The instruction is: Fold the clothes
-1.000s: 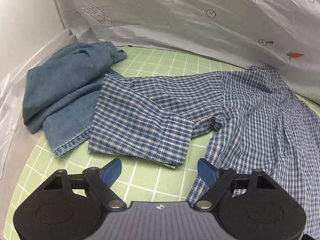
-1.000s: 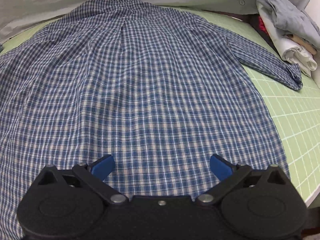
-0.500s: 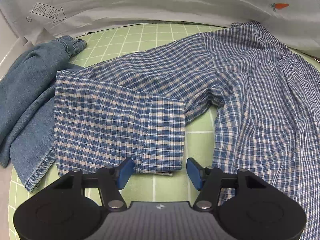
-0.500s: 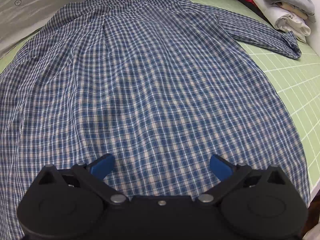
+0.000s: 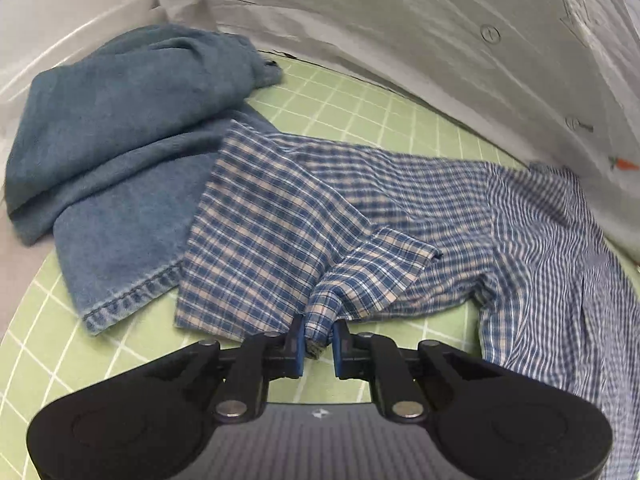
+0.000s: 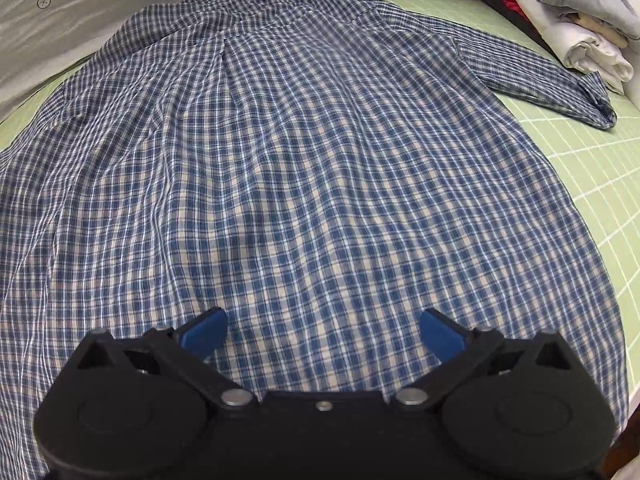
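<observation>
Plaid shirt sleeve cuff clamped in left gripper; shirt body spread flat on mat.

Blue-and-white plaid cotton shirt point(image 6: 304, 184) lies back-up across the green gridded cutting mat point(image 5: 352, 112), filling the centre of the right wrist view. At lower centre of the left wrist view, the left gripper point(image 5: 318, 344) is closed on the bunched cuff of the left sleeve point(image 5: 280, 232), lifting it slightly. At lower centre of the right wrist view, the right gripper point(image 6: 322, 330) hovers over the hem with fingers spread wide, holding nothing. Farther off, the sleeve overlaps a crumpled blue denim garment point(image 5: 120, 128) at upper left. Risk, as judged: the pinch holds only a narrow fold, so a fast pull could slip it free; dragging the sleeve may also snag and displace the denim, or skew the unpinned shirt body.
</observation>
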{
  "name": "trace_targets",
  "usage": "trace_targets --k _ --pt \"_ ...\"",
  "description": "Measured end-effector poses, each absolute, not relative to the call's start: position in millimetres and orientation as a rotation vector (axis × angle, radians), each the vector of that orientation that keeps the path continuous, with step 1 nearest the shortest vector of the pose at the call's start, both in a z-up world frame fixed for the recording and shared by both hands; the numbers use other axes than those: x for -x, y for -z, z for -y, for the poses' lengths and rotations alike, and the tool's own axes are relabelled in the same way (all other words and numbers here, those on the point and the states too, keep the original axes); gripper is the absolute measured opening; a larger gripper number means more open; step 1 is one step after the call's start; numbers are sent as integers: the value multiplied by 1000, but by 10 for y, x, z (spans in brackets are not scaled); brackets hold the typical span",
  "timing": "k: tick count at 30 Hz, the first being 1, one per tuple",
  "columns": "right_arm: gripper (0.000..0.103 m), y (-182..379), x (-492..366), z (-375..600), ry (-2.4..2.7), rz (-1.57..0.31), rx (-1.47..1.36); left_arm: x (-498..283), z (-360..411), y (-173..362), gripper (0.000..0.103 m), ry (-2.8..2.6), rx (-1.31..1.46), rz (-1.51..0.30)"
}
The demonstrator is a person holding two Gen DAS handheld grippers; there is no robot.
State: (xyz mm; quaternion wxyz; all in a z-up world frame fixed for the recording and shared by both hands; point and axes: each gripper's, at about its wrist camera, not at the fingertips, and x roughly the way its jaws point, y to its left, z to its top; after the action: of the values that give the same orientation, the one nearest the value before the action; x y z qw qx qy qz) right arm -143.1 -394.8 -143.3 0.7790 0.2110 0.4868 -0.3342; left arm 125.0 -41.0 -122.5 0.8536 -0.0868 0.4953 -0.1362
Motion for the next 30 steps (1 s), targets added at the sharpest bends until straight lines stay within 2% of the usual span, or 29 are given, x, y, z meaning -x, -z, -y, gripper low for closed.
trace_targets --k 5,15,26,30 --pt "103 1439 1445 3917 708 -1046 -444 -1059 -79 1090 14 193 418 -1009" --pt "103 1443 1542 3817 664 -1039 -413 -532 -636 680 14 21 530 -850" --pt "103 1440 1571 3786 686 -1023 -420 -418 -1113 819 14 -86 574 -900" --pt "103 1437 1575 3800 687 -1028 -422 -393 -1115 1023 14 -108 570 -983"
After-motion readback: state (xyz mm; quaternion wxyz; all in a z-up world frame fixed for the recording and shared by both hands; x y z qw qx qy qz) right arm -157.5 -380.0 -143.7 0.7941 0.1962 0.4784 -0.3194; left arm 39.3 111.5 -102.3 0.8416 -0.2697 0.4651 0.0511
